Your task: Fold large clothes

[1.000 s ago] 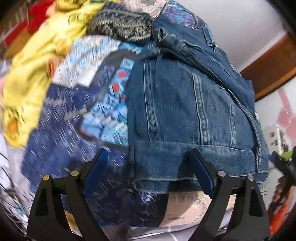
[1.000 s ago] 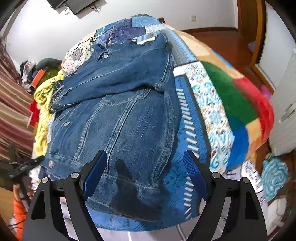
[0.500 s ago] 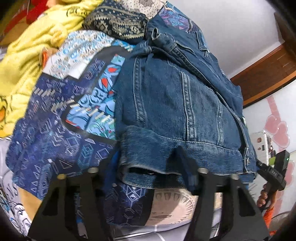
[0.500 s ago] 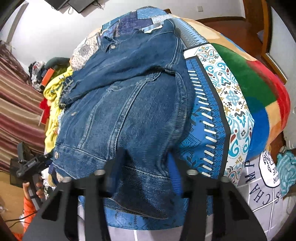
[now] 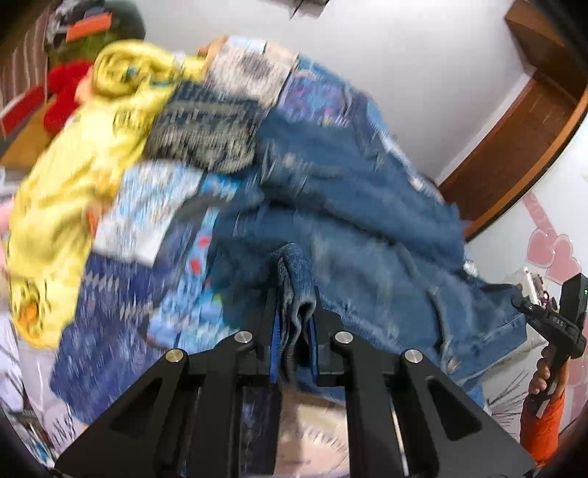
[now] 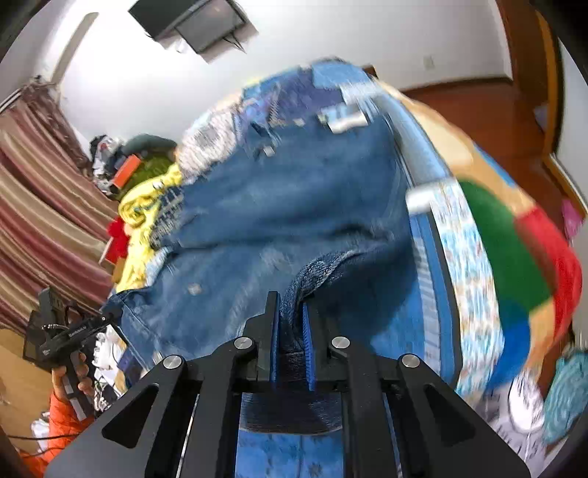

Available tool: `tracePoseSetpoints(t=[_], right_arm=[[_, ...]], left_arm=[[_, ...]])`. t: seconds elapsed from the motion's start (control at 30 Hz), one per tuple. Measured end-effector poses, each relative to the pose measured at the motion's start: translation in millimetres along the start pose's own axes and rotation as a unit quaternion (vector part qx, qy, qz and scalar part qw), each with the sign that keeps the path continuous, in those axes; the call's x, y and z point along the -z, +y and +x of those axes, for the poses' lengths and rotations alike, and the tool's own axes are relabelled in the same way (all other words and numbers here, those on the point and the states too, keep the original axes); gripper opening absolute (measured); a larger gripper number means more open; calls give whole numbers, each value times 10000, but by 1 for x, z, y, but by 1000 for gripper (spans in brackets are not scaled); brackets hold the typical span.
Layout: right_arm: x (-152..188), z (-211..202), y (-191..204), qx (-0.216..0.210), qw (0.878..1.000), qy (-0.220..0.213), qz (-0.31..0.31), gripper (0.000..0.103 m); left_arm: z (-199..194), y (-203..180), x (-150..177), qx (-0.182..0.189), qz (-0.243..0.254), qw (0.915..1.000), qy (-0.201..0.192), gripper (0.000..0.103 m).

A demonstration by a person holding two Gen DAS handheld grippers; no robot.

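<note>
Both hems of the denim jacket sit pinched between my fingers: left hand-held gripper and right hand-held gripper clenched on it above the bed.

home bedroom: patchwork bedspread, striped curtains, wall-mounted tv, clothes pile.

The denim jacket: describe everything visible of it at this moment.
The denim jacket is blue, faded-wash cloth with stitched seams and metal buttons, spread over a patchwork quilt. Its near hem is bunched and pinched at two spots: by the left gripper and the right gripper. Motion blur hides finer detail.
</note>
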State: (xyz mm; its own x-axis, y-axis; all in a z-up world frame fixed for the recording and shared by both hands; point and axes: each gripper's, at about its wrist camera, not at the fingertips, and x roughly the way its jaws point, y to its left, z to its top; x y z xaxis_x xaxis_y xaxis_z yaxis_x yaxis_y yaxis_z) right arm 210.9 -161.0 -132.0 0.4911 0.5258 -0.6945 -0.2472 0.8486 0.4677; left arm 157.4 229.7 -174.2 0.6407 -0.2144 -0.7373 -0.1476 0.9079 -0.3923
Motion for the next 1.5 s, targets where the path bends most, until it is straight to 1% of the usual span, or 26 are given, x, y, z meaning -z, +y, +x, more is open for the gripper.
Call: tracePoseSetpoints(t=[0.07, 0.17, 0.2, 0.27, 0.4, 0.5, 0.57, 0.67, 0.7, 0.83, 0.93, 1.03, 1.1, 1.17, 1.27, 1.33, 1.37, 1.4, 1.43, 1.47, 1.5], right_arm=[[-15, -1, 6, -24, 9998, -153, -124, 8], [-41, -1, 14, -15, 9988, -419, -265, 8], [-51, -2, 16, -6, 9981, -533, -303, 8], [-71, -2, 17, -11, 9968, -726, -328, 8], [-110, 3, 17, 57, 9941, -1030, -331, 9], [-135, 15, 13, 133, 9930, -1140, -278, 9], [-149, 26, 8, 218, 9927, -1163, -231, 9], [-167, 53, -6, 436, 9929, -1101, -86, 9], [-172, 64, -12, 499, 9932, -1053, -21, 9], [-179, 114, -39, 699, 9948, -697, 264, 9], [-177, 141, -53, 905, 9947, -385, 308, 9], [-176, 155, -67, 995, 9943, -161, 340, 9], [-173, 160, -77, 953, 9947, -47, 380, 9], [-172, 160, -83, 908, 9951, 30, 377, 9], [-173, 157, -89, 759, 9964, 108, 349, 10], [-174, 152, -90, 678, 9967, 145, 419, 11], [-174, 151, -91, 672, 9966, 171, 452, 15], [-175, 146, -90, 724, 9961, 187, 469, 23], [-175, 143, -88, 924, 9946, 147, 440, 31], [-176, 133, -83, 1372, 9899, 18, 343, 45], [-177, 126, -81, 1594, 9868, -102, 270, 50]], left_arm=[[-8, -11, -21, 135, 108, 9995, -278, 10], [-15, -28, -52, 221, 310, 9972, -648, 10], [-17, -35, -67, 294, 358, 9958, -791, 10], [-17, -42, -88, 398, 400, 9939, -949, 9], [-3, -55, -135, 314, 507, 9906, -1229, 9], [19, -53, -169, 276, 312, 9911, -1264, 9], [35, -48, -183, 172, 167, 9915, -1278, 9], [72, -34, -203, 17, -159, 9934, -1136, 9], [90, -28, -209, -84, -254, 9943, -1035, 9], [148, -18, -216, -431, -314, 9965, -640, 9], [184, -12, -214, -689, -279, 9966, -356, 9], [210, -3, -208, -814, -310, 9961, -140, 9], [223, 1, -204, -876, -281, 9958, -12, 9], [230, 1, -199, -963, -147, 9952, 82, 10], [232, -3, -196, -1083, 82, 9940, 132, 12], [233, -9, -197, -1195, 274, 9921, 259, 12], [231, -13, -198, -1272, 417, 9906, 290, 12], [229, -18, -199, -1336, 535, 9891, 316, 15], [226, -23, -199, -1396, 680, 9873, 339, 18], [222, -27, -200, -1429, 788, 9860, 338, 20], [216, -31, -200, -1459, 860, 9851, 306, 28]])
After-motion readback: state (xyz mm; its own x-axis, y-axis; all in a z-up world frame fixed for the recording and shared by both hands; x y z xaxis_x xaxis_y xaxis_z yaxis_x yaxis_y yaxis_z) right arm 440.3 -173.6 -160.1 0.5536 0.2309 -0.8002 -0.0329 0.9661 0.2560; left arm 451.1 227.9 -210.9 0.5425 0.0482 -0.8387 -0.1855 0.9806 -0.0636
